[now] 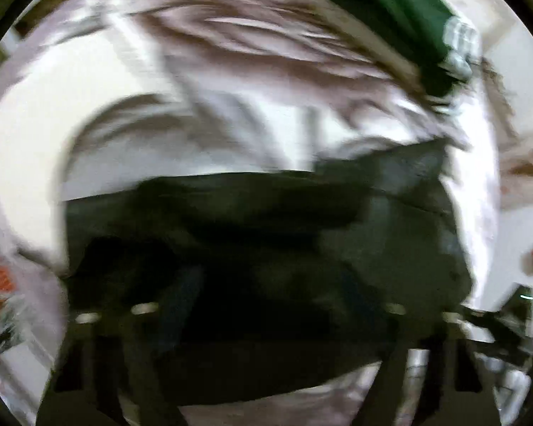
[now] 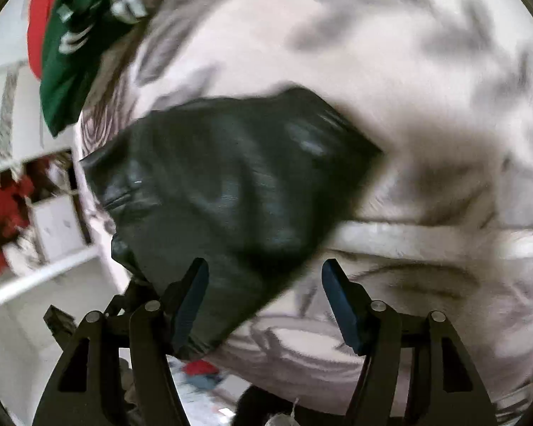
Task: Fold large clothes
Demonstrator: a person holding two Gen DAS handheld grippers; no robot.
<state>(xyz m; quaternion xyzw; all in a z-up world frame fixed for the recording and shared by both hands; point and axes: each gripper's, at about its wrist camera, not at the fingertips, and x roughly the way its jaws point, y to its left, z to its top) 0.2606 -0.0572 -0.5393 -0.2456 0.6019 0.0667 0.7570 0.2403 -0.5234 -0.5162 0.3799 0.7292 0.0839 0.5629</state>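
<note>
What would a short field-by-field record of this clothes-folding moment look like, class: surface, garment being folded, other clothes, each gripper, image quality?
surface: pale patterned bedcover
garment being folded: black garment, bunched on the bedcover
other clothes: green garment with white markings, at the bed's edge, with red fabric beside it
right gripper: jaws apart, nothing pressed between the pads; black cloth lies by one finger
left gripper: fingers lost against the dark cloth, state unclear
image quality: both views motion-blurred

It looks like a home bedroom: a bed with a pale patterned sheet point(image 2: 391, 53), clothes point(image 2: 67, 60) on it, white shelves point(image 2: 53, 227) beside.
</note>
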